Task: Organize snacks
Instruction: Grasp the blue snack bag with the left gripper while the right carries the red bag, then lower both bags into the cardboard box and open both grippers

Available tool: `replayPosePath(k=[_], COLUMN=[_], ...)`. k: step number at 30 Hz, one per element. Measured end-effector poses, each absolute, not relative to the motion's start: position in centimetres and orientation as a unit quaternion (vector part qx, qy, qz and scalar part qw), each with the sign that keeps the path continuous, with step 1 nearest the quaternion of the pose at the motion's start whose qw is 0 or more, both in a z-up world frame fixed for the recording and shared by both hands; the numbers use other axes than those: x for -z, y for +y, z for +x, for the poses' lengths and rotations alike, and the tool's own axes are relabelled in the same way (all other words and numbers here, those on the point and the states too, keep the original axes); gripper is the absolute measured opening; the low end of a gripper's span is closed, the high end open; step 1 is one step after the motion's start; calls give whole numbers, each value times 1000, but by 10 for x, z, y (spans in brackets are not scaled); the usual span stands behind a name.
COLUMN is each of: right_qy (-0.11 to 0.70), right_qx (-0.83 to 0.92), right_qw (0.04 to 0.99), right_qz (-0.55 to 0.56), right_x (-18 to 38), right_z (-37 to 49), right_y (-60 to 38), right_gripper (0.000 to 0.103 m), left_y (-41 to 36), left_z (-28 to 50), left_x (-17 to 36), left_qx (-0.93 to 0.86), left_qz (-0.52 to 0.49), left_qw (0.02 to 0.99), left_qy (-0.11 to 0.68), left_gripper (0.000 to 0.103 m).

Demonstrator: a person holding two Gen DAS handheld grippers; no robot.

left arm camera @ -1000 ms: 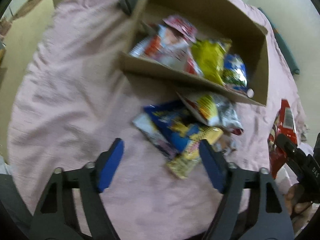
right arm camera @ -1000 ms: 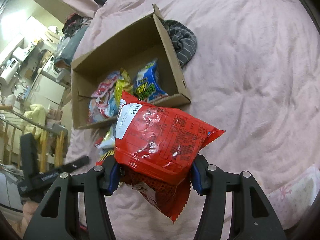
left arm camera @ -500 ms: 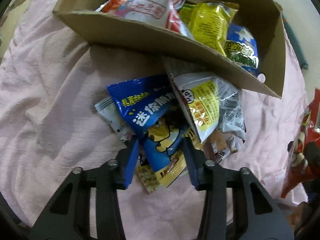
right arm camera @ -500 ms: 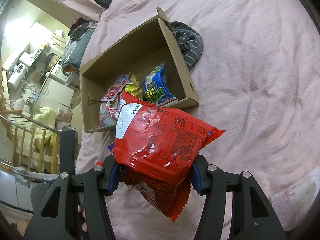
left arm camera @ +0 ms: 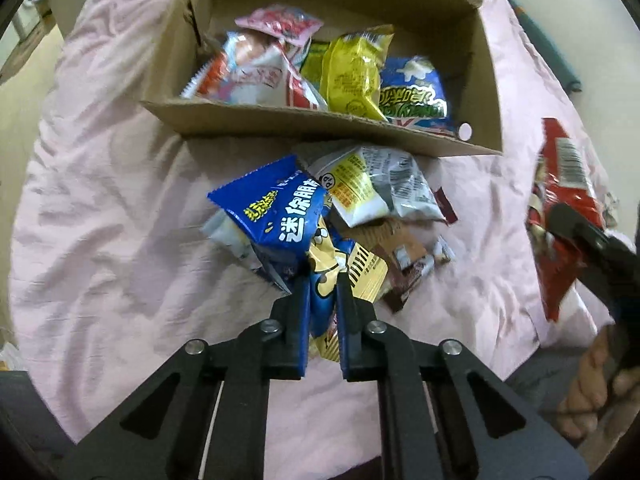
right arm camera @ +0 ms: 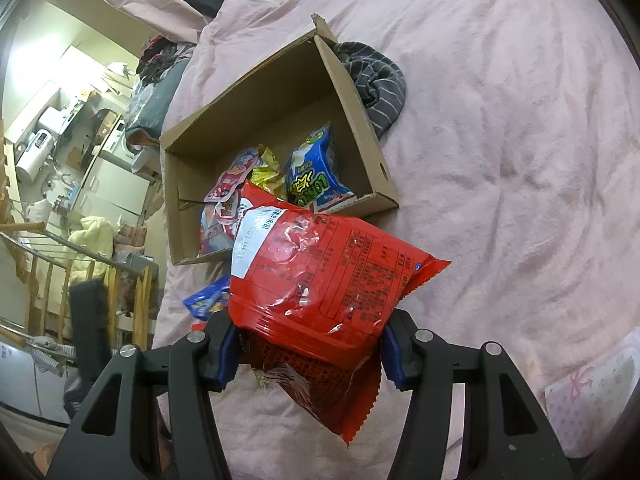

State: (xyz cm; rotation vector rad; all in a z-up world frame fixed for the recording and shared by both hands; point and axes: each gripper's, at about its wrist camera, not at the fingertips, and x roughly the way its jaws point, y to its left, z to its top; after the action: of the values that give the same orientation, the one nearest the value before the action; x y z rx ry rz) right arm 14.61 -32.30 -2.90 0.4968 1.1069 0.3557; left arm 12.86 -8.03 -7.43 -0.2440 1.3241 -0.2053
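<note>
Readable print on the snack packets

Large white characters "迷你朋" are showing on the blue packet (left arm camera: 280,216), with smaller yellow characters above them too blurred to read; green "LONELY" lettering is appearing upside down on the blue-and-white bag (right arm camera: 316,176) in the cardboard box (right arm camera: 360,128).

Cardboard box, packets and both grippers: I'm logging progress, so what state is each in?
Cardboard box: open, partly filled with packets.
Blue packet: pinched at its lower end by the left gripper, which has just closed.
Red bag: gripped by the right gripper.
Silver packet: loose on the pink blanket.
</note>
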Motion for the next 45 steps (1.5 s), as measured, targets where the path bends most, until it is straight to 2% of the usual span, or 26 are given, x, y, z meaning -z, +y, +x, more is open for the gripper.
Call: replayPosePath(k=[9, 16, 29, 35, 45], right_qy=[522, 504, 442, 429, 424], right_qx=[-168, -170, -180, -187, -184], right_qw=[808, 822, 861, 872, 874], right_qz=[215, 205, 175, 141, 149], right_x=[32, 23, -11, -14, -9], right_z=[140, 138, 175, 201, 245], right_y=[-315, -312, -295, -282, -277], right_gripper=[59, 59, 59, 59, 59], left_y=[-46, -26, -17, -22, -41], left_z=[104, 104, 144, 168, 214], left_x=[47, 7, -23, -25, -28], left_qx=[91, 94, 93, 99, 116], left_qz=[-102, -100, -59, -54, -42], left_qw=[801, 832, 863, 867, 875], left_qy=[582, 538, 493, 485, 469], left_gripper=[7, 7, 7, 7, 7])
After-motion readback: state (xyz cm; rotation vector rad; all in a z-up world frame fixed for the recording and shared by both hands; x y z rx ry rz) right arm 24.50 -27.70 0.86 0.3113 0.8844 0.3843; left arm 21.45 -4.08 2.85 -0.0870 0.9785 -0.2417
